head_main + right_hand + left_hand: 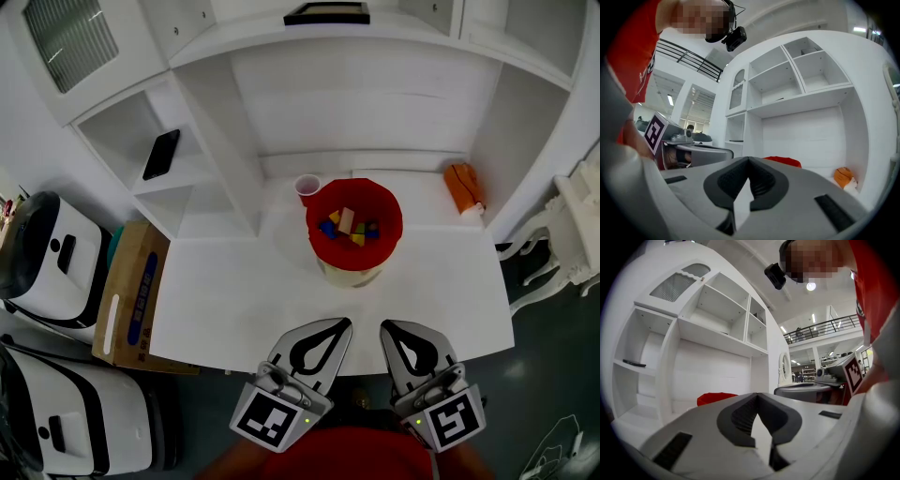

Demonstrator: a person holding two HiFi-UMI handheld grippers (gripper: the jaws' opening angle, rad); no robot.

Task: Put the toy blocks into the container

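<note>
A red container (353,223) stands in the middle of the white desk (234,300), with several coloured toy blocks (349,226) inside it. Its red rim also shows in the left gripper view (716,398) and in the right gripper view (783,161). My left gripper (345,323) hangs over the desk's near edge, shut and holding nothing. Beside it my right gripper (385,327) is likewise shut and bare. Both point level toward the container and sit well short of it.
A small pink cup (307,187) stands just left of the container. An orange soft toy (464,187) lies at the back right. A black phone (161,154) rests on a left shelf. A cardboard box (134,295) and white machines (56,258) stand on the floor at left.
</note>
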